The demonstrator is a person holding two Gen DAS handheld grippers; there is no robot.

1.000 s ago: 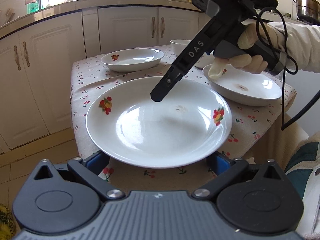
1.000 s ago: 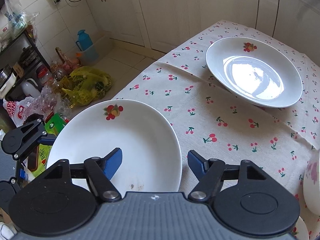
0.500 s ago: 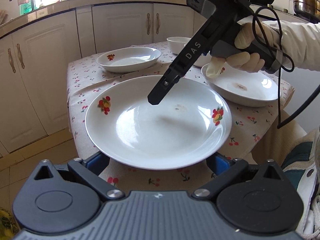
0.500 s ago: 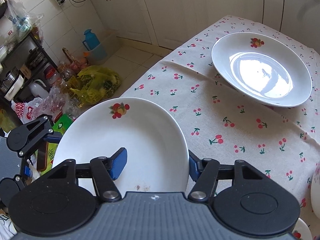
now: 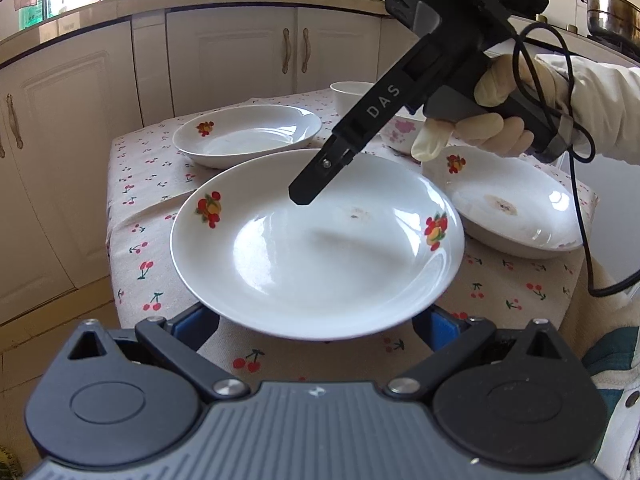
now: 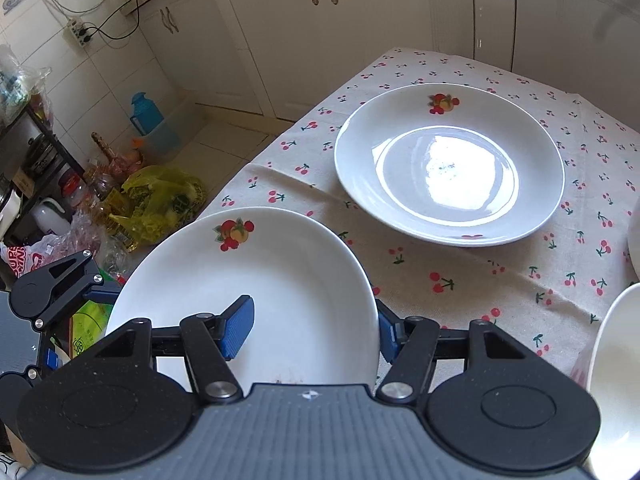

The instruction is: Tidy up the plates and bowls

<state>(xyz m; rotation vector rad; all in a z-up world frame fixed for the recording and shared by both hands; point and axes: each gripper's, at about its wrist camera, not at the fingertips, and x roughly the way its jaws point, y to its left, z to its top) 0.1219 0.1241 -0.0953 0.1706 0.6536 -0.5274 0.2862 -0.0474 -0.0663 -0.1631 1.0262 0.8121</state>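
Over the plate [image 5: 320,248], right tongs [image 6: 316,326] slant downward, clamping its rim.

A tabletop [image 5: 136,184] draped in a cherry-print cloth [image 6: 440,272] carries a fruit-patterned white plate [image 6: 448,160] near its far corner, a stained plate [image 5: 508,208] at the opposite side, and white bowls [image 5: 352,92] beyond.

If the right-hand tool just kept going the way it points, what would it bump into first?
The right tool is already clamped on the rim of the near plate. Straight ahead, past that plate, lies the tablecloth, then probably the far plate, though depth is hard to judge.
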